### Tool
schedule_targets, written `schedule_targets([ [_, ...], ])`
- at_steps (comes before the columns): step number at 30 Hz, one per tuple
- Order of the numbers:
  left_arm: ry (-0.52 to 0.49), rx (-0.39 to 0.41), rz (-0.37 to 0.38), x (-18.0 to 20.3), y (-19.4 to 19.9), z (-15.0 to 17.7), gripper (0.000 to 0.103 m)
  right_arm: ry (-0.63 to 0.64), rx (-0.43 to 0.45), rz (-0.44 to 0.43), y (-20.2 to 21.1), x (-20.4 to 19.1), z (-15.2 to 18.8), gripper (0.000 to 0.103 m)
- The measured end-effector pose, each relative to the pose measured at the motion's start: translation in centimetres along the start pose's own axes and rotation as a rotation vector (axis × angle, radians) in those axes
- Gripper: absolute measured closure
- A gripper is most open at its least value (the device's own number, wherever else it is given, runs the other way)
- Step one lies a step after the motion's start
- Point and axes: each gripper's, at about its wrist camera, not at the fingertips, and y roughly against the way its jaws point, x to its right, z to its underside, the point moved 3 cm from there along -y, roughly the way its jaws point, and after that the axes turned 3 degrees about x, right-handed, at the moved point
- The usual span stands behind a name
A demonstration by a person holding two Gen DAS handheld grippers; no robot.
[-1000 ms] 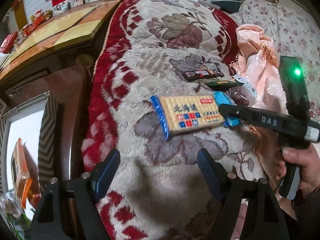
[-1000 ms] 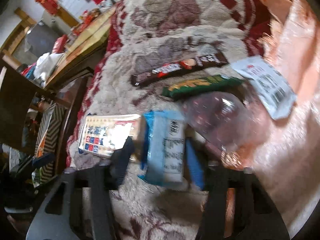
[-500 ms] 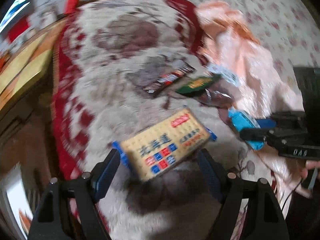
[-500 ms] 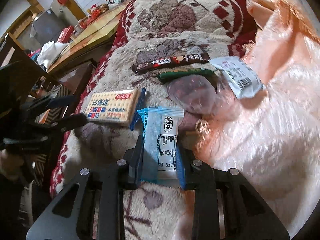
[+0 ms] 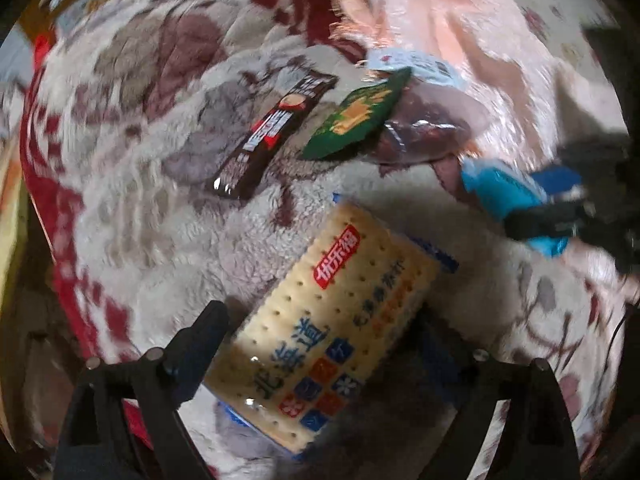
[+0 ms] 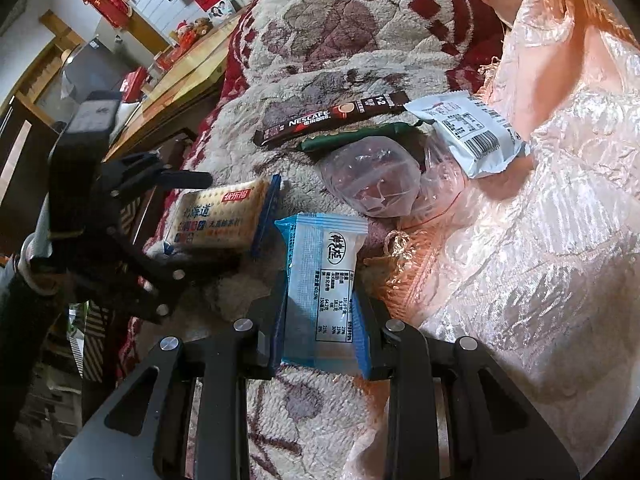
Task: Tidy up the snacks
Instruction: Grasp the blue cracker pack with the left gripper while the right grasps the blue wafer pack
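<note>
A cream cracker pack (image 5: 332, 320) with blue ends lies on the floral blanket (image 5: 152, 208). My left gripper (image 5: 324, 320) points down over it, one finger on each long side. Its jaws are opening and the pads do not press the pack. In the right wrist view the same pack (image 6: 220, 220) sits between those two fingers. My right gripper (image 6: 322, 304) is shut on a light blue snack packet (image 6: 320, 264), gripping its near end.
Beyond the packs lie a Nescafe stick (image 6: 332, 120), a green packet (image 6: 352, 138), a clear bag of dark red pieces (image 6: 372, 176) and a grey-white packet (image 6: 468, 136). Pink satin cloth (image 6: 540, 200) covers the right. A wooden table (image 6: 188, 76) borders the blanket's left.
My left gripper came down over the cracker pack and rolled, so the pack now lies between its fingers. My right gripper closed on the blue packet, then held still.
</note>
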Motion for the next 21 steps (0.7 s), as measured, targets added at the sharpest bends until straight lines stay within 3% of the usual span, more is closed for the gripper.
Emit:
schedule_targets([
  [7,0.167,0.08,0.007,0.5,2.8,3.4,0.045,0.048,0.005,-0.007,0.4,-1.5,0.2,0.076],
  [11,0.222,0.139,-0.053,1.6,4.8,5.1,0.045,0.069,0.013,-0.017,0.8,-2.8,0.6,0.076],
  [14,0.304,0.109,-0.023,1.2,5.1,5.8,0.045,0.07,0.014,-0.019,1.1,-3.5,1.0,0.076],
  [17,0.278,0.097,-0.057,1.6,4.9,5.8,0.044,0.073,0.018,-0.019,1.6,-3.8,1.4,0.076],
  [21,0.312,0.072,-0.043,1.5,4.7,5.1,0.02,0.048,0.017,-0.015,1.9,-3.1,1.6,0.076],
])
